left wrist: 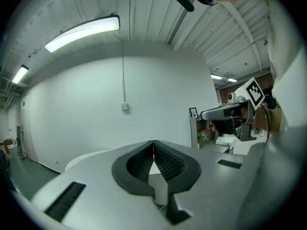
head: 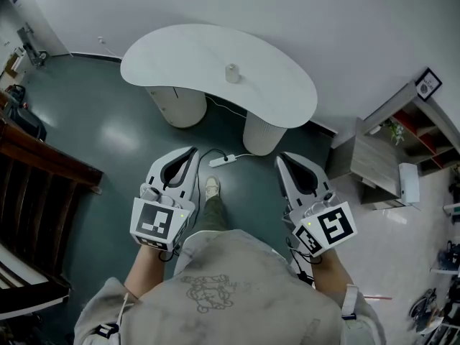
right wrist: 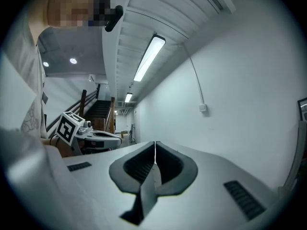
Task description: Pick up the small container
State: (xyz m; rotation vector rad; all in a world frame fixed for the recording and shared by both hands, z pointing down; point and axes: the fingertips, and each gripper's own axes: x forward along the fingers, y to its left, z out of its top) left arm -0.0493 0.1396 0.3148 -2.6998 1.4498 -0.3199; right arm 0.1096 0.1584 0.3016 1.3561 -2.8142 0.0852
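Head view: square marker [head: 156,221], left gripper [head: 192,152]

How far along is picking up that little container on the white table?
Nothing done yet: the small container stands untouched on the white table. The left hand-held gripper and the right hand-held gripper are shut, empty, short of the table. Left: reach, open, grasp, lift.

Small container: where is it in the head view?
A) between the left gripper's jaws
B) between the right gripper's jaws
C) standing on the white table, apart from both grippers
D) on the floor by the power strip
C: the small container stands on the white table. The left gripper and the right gripper are short of the table, each with its jaws together and nothing between them.
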